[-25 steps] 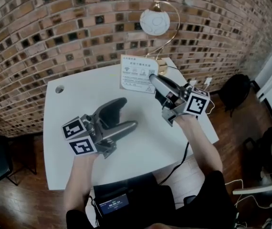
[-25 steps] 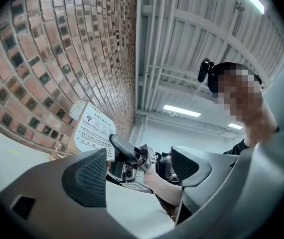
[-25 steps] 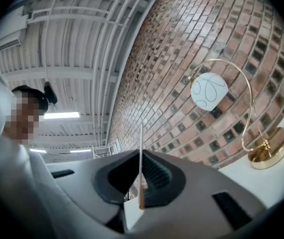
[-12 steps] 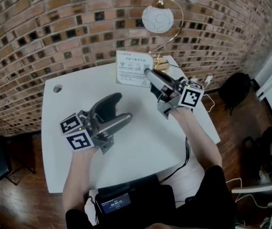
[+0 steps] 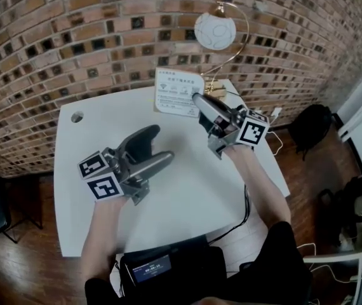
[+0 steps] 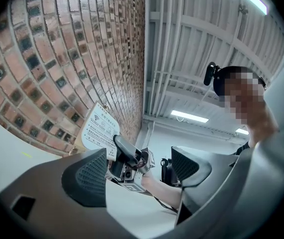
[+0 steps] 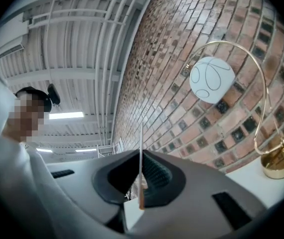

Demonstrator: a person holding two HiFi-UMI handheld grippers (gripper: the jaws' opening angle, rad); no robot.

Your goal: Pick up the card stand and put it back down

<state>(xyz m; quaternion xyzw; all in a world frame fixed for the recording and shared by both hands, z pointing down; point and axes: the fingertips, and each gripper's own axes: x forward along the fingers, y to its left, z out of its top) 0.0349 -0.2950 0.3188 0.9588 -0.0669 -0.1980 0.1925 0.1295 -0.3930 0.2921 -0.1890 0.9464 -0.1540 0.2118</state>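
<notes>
1. Both grippers have shifted slightly toward the left of the head view since the earlier frame. The card stand [image 5: 176, 93] has travelled with the right one, away from the lamp [image 5: 214, 32] (camera motion accounts for part of this).
2. Left gripper [image 5: 157, 146]: jaws apart, nothing between them. It hangs over the white table [image 5: 98, 189], well apart from the stand.
3. Card stand: at the far side of the table, near the brick wall. Whether its foot touches the tabletop cannot be determined.
4. Right gripper [image 5: 198, 99]: jaws clamped on the card near its lower right corner, with the sheet edge-on between the pads.
5. Assessment: the pick-up appears complete. Setting the stand down and releasing it remain.
6. Legible markings: a Wi-Fi symbol [image 6: 96, 117] heads the card, and the print below it is too small to read. The cube markers carry patterns only.
</notes>
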